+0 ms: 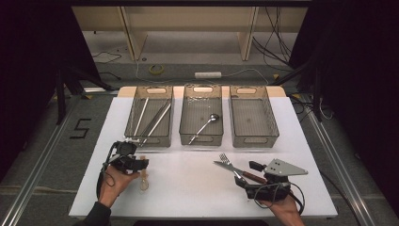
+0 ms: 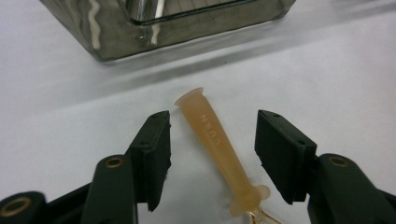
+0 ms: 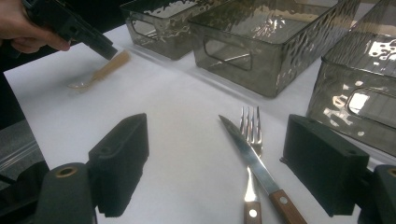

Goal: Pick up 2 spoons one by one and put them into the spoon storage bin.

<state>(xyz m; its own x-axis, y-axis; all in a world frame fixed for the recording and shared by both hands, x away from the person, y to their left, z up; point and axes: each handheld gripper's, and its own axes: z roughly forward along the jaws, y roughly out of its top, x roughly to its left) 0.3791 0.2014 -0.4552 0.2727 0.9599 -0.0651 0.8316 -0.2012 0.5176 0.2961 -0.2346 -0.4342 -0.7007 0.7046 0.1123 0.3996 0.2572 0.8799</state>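
Table [image 1: 188,188]: three bins in a row along far edge. Left bin [image 1: 149,115] holds long utensils, lying lengthwise; middle bin [image 1: 202,115] holds a ladle [image 1: 205,125], bowl toward far right; right bin [image 1: 253,117] beside it. Near left, in front of left bin: plastic spoon [image 2: 219,149] on the table, handle end toward the bins, lying between the jaws of the left gripper [image 2: 212,154]. Near right, in front of the gap between middle and right bins: fork [image 3: 251,154] and knife [image 3: 254,165] side by side, touching, knife crossing over fork; right gripper [image 3: 233,163] straddles their handles from the near side.
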